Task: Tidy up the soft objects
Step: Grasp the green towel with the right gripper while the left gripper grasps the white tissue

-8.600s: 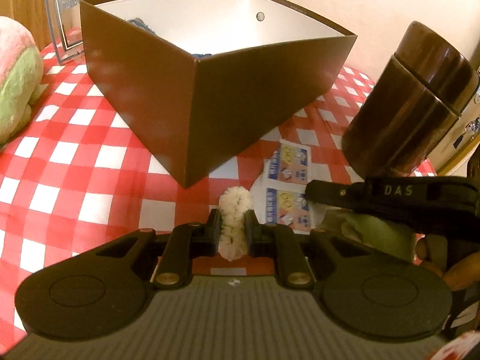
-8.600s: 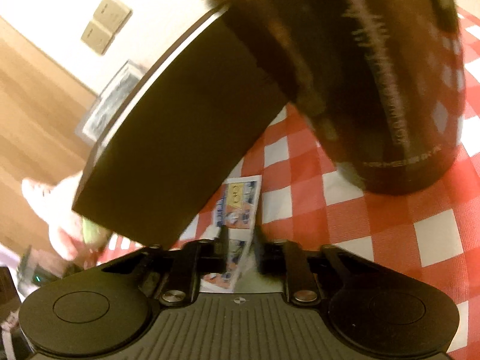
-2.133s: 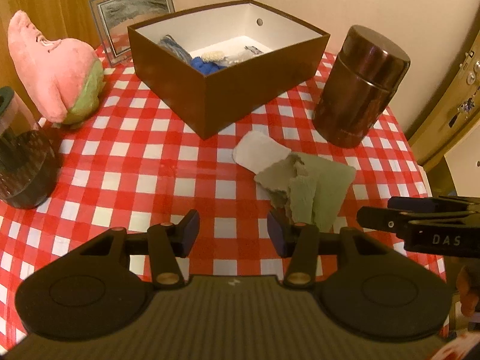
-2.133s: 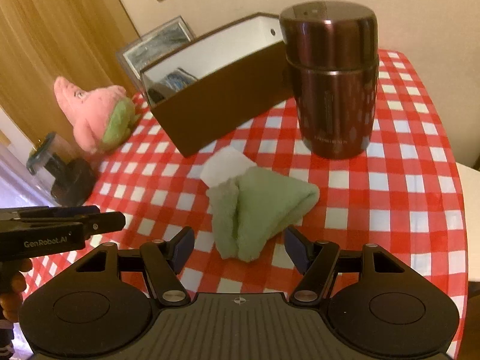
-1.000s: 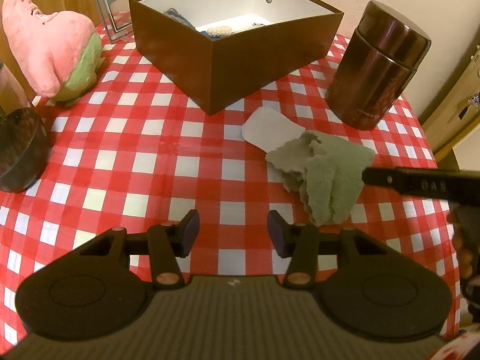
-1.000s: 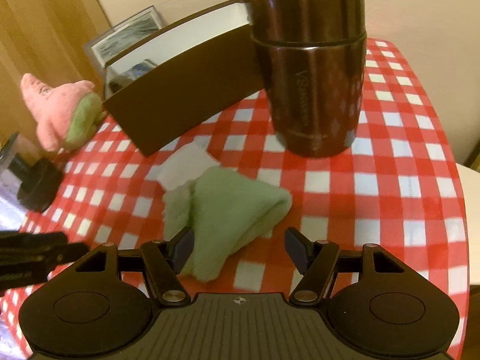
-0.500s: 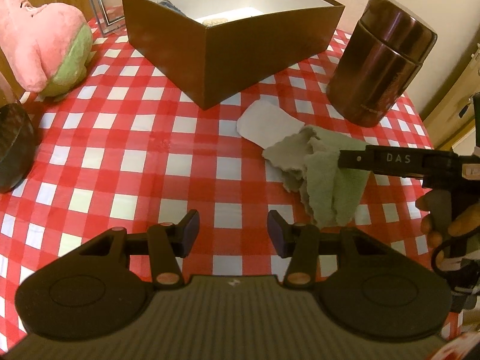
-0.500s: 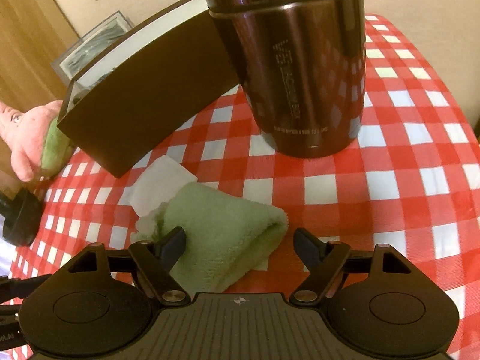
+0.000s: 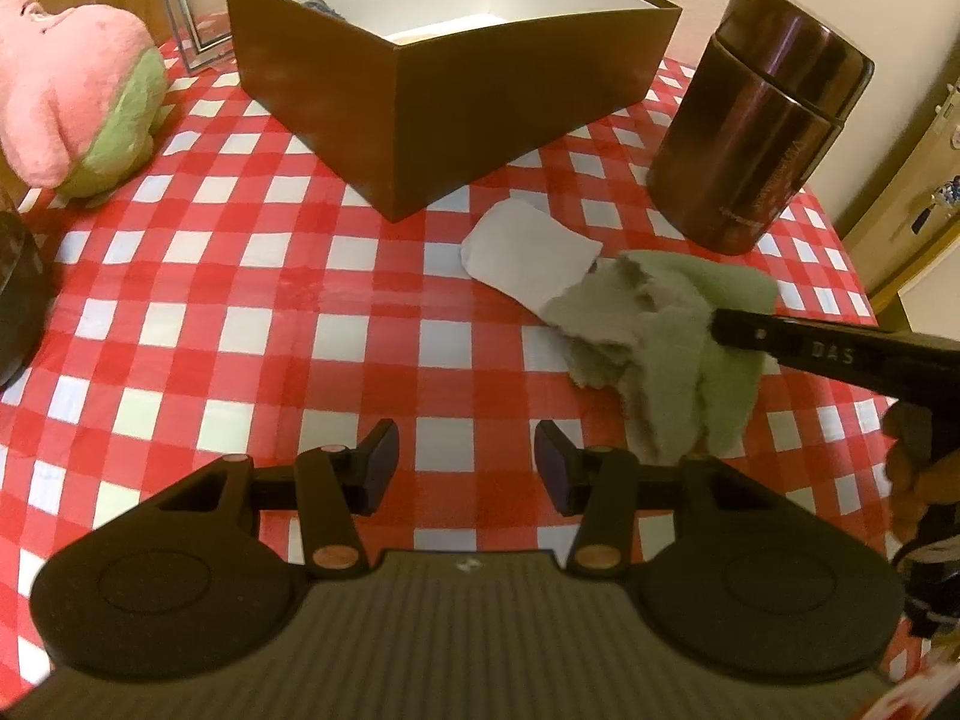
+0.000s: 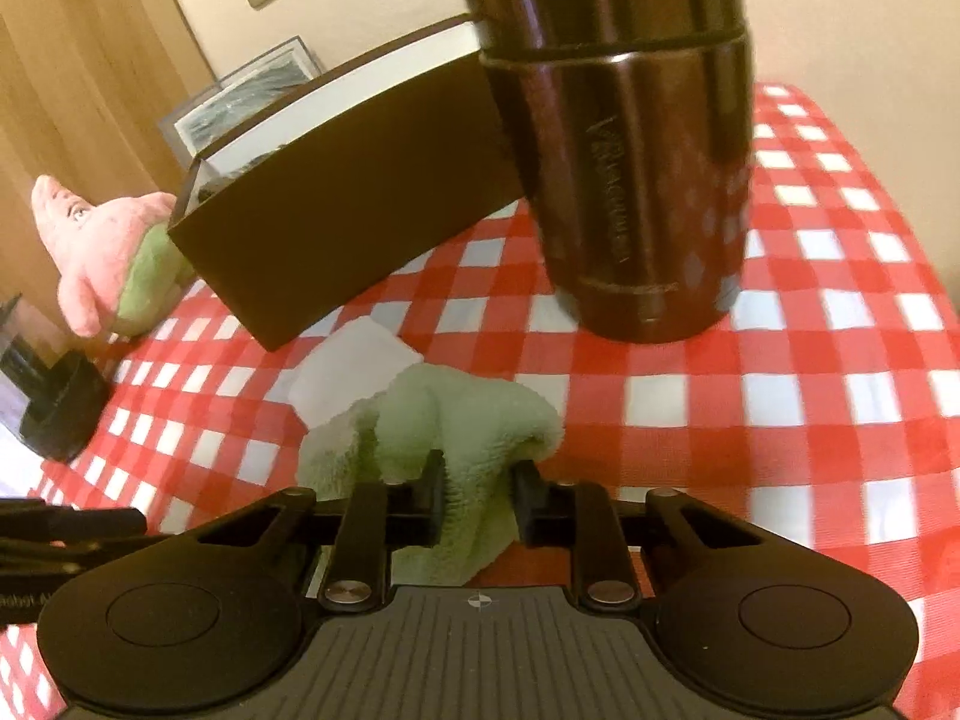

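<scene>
Right gripper (image 10: 478, 495) is closing on the green cloth (image 10: 456, 438) right now, with a bunched fold of it between the pads and looking pinched already. The cloth sits on the red-checked table (image 10: 780, 372), just in front of the brown box (image 10: 360, 210) and near the dark steel flask (image 10: 630, 150). My left gripper (image 9: 465, 462) hangs over bare tablecloth with its jaws apart and nothing in them.

Tucked under the far edge of the cloth is a white flat piece (image 9: 528, 252). I can't really tell whether it's another cloth or paper; the view's too soft there.

What worries me: I've only got one ridge of the cloth, so the rest will dangle when I lift. That loose part could drag the white piece along or flick it off. The flask stands close behind, and a sloppy swing toward the box could clip it. The box wall is tall too, so a low carry snags the hanging cloth on the rim. If the pinch is just fluff, it slips out halfway.

Further back, the pink plush (image 9: 72, 102) is still outside the box, beside a picture frame (image 9: 198, 6).
</scene>
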{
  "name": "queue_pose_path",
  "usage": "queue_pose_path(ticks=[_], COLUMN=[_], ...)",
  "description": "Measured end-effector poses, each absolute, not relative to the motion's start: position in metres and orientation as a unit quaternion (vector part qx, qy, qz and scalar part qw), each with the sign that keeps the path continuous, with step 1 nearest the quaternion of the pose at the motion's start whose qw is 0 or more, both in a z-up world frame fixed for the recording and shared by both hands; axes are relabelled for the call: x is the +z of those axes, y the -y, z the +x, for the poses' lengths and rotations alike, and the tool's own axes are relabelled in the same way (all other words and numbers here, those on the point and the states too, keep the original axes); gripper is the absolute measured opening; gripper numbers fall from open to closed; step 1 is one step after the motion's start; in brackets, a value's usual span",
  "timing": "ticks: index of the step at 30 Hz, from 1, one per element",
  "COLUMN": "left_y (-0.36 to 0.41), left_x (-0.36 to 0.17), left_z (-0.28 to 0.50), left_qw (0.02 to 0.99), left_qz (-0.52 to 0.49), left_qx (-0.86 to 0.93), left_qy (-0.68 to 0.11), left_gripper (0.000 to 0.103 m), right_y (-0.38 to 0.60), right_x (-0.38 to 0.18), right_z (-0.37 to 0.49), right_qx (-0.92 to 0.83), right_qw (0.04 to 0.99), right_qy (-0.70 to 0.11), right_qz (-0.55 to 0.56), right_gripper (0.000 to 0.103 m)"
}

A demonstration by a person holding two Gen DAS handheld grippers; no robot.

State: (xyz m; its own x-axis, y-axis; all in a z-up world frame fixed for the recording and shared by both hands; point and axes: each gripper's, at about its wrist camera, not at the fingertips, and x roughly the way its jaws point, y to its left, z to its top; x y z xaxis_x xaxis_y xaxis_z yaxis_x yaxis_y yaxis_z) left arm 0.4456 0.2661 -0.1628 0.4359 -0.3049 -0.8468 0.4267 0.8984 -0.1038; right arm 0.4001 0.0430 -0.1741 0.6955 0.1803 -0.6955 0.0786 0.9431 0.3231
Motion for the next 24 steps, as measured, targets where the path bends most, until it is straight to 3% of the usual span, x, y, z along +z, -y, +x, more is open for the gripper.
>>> queue_pose_path(ticks=[9, 11, 16, 24], left_y=[-0.242, -0.235, -0.216, -0.2], left_x=[-0.17, -0.173, -0.184, -0.205], left_z=[0.465, 0.471, 0.49, 0.516], left_qw=[0.85, 0.851, 0.856, 0.858], left_qz=[0.066, 0.068, 0.074, 0.081], left_qx=[-0.262, -0.268, -0.267, -0.25], left_qy=[-0.453, -0.446, -0.436, -0.442], left_gripper=[0.048, 0.055, 0.061, 0.064], right_y=[-0.013, -0.008, -0.003, 0.012], right_x=[-0.161, -0.164, -0.175, -0.179], right_z=[0.405, 0.408, 0.413, 0.415], right_qx=[-0.061, -0.07, -0.091, -0.103], right_qw=[0.915, 0.911, 0.905, 0.9], right_qy=[-0.392, -0.398, -0.398, -0.394], right_qz=[0.071, 0.08, 0.122, 0.156], right_gripper=[0.022, 0.022, 0.047, 0.068])
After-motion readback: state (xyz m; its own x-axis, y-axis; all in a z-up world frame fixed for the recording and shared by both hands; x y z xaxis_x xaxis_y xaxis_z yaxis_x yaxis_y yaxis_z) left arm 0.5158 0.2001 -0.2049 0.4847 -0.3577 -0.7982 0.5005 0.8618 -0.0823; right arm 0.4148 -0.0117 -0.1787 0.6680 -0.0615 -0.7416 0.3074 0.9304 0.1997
